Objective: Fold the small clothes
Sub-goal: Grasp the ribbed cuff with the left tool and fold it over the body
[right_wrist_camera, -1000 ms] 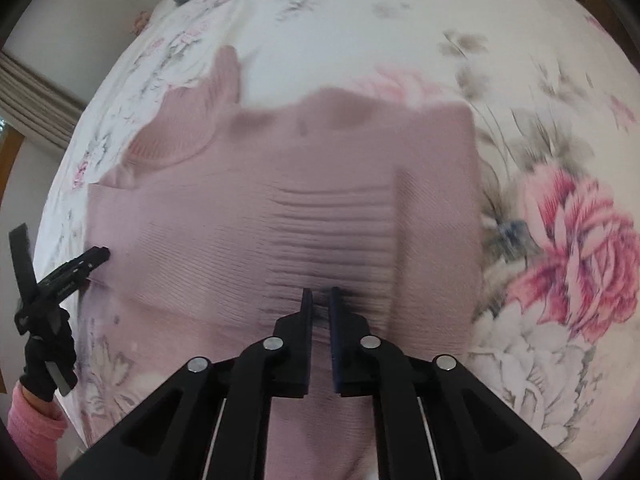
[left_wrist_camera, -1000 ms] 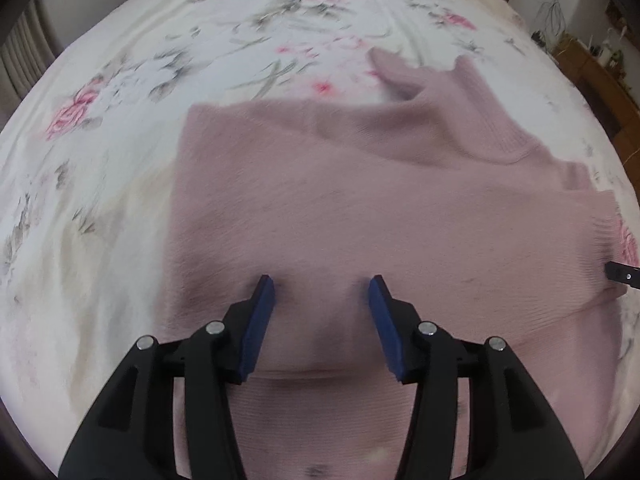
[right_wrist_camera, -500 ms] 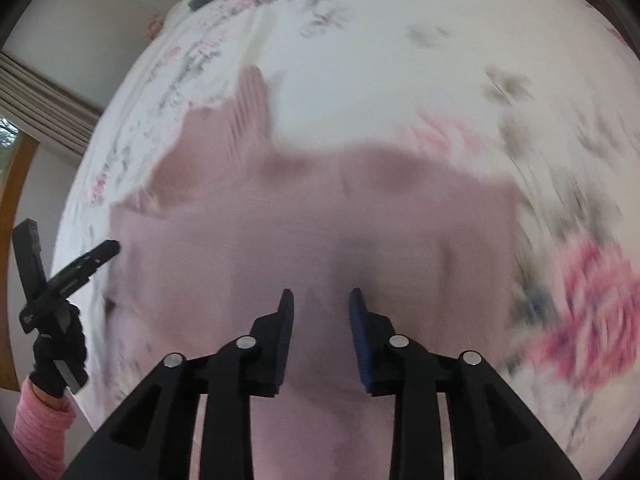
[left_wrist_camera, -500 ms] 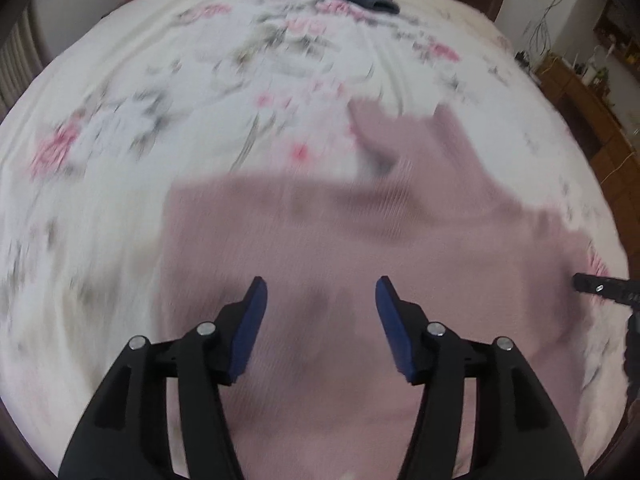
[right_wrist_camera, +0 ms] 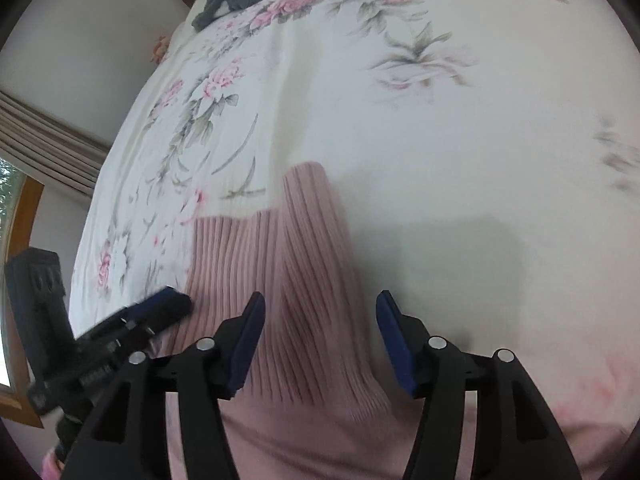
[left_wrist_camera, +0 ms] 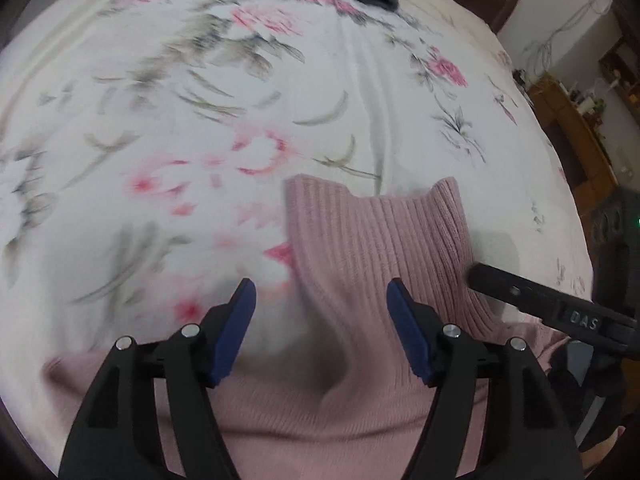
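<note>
One pink sweater lies under both tongs, collar ahead; bare bedsheet beyond. Left tongs and right tongs gape, empty.

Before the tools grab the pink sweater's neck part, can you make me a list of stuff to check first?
1. Left tool open: ok, blue pads wide apart.
2. Right tool open: ok, also wide apart.
3. Nothing pinched already: ok, both tools are empty above the pink sweater.
4. Ribbed collar within reach: ok, it lies just ahead of both tools on the floral bedsheet.
5. Tools clear of each other: cannot tell for sure; the left tool sits close beside the right one in the right wrist view.
6. Sweater body lying flat: cannot tell; most of it is hidden below the tools, and a crease shows near the collar.
</note>
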`<state>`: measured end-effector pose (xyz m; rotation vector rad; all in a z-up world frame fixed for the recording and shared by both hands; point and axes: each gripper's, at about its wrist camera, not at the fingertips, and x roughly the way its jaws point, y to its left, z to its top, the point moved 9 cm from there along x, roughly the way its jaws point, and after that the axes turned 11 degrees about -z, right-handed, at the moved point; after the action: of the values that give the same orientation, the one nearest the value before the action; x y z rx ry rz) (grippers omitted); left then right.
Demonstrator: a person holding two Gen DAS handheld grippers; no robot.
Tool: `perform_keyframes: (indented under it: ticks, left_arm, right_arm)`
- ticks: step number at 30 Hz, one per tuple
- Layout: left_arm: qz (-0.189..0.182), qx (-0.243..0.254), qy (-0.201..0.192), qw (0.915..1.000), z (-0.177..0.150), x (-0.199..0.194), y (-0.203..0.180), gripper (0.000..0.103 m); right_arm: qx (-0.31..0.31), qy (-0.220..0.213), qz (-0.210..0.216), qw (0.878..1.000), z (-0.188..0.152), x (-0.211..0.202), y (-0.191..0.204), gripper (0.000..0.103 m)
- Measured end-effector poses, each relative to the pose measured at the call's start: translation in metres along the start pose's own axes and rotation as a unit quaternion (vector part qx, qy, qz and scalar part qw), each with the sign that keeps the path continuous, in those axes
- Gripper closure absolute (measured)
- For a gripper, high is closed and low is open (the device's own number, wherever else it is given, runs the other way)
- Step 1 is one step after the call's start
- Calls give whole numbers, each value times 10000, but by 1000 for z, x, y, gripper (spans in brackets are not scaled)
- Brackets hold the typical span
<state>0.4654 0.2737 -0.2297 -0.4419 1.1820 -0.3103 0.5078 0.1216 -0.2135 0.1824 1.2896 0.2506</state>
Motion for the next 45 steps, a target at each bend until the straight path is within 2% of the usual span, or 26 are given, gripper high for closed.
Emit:
perform_keyframes:
  ticks: [2,4,5,6,7,8,12,19,24,28,31,34,36,37,39,41,43,45]
  left_arm:
    - [-77,-12,12,10000,2,10,-1,41]
    - [-248,-48,-31,9997,5,19,-5,60]
    - [-314,-76,-38,9995,5,20,-6,65]
    - [-383,-99,-64,9992,5,21,-8,81]
    - [-504,-76,-102,9986,5,21,-13,94]
    - [-590,-47,-136,9982,4,19,-16,94]
    - [-987,125,-397,9942,1,-2,-34,95]
    - [-1365,979,-520,9844,-29,-51,-69,94]
    - [-1436,1229,-352,9814,-70,-70,-66,91]
    - [-1419,1405,-40,9799,-121,-84,-49,84]
    - [-1278,1549,215,9794,-154,-90,-33,84]
    - [-1228,1363,450,9820,-180,-100,-7,84]
    - [-1418,955,421,9844,-181,-106,4,83]
    - [-1567,654,308,9850,-179,-111,8,80]
    - [-1885,286,116,9816,-172,-117,6,73]
    - [-2259,-65,91,9741,-166,-113,-6,68]
    - [-2322,-125,249,9723,-167,-100,-19,67]
    - [-2153,-121,501,9752,-172,-85,-24,67]
  right_arm:
    - [-29,-10,-41,10000,5,9,2,44]
    - [-34,-20,-29,10000,7,15,1,47]
    - [-91,-34,-34,9999,7,16,2,62]
    - [-227,-42,-104,9997,6,16,2,74]
    - [-274,-59,-59,9996,6,15,4,80]
    - [-287,-105,51,9995,5,11,6,83]
    - [-493,-512,356,9968,-3,-25,11,83]
    - [-1249,-976,476,9862,-44,-91,20,83]
    - [-1777,-900,490,9787,-93,-113,24,84]
    - [-2065,-629,372,9757,-139,-113,12,83]
    - [-2158,-369,273,9754,-170,-110,-3,80]
    - [-2085,-118,274,9776,-192,-109,-18,80]
    - [-1885,-24,419,9812,-200,-114,-23,79]
    - [-1720,10,530,9837,-201,-116,-24,76]
    - [-1285,109,868,9878,-200,-118,-22,63]
    - [-825,263,1174,9893,-198,-112,-19,61]
    - [-479,501,1289,9892,-197,-98,-16,61]
    - [-338,651,1217,9899,-198,-85,-16,61]
